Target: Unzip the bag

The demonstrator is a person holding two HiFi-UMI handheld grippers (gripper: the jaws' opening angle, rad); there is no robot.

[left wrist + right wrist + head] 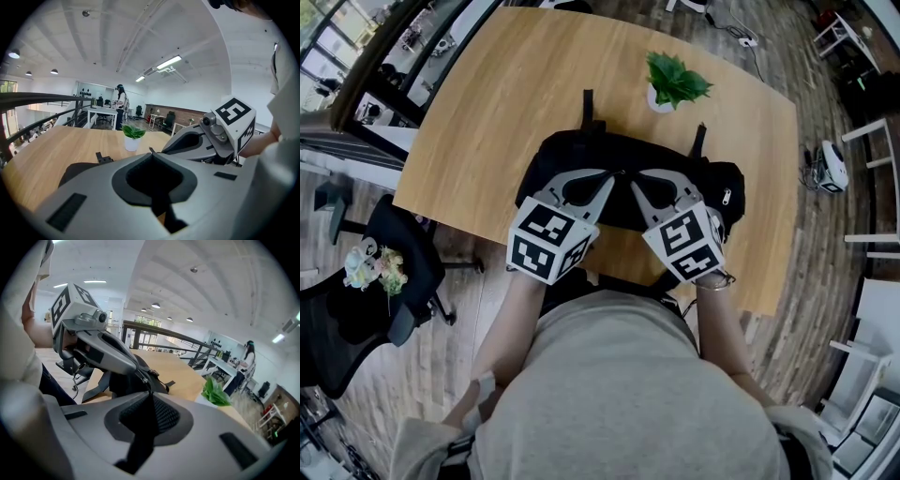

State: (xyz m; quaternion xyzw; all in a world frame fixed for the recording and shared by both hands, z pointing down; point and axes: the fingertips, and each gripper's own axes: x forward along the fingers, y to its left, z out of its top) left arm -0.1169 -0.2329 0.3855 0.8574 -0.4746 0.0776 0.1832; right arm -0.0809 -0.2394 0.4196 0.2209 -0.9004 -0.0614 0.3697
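Head view: left gripper (612, 176) is resting clenched on the bag (727, 192). Right gripper (631, 180) is pinching the bag's dark fabric.

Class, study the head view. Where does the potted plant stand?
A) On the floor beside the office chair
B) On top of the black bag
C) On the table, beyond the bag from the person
C: the potted plant stands on the wooden table, past the far side of the black bag.
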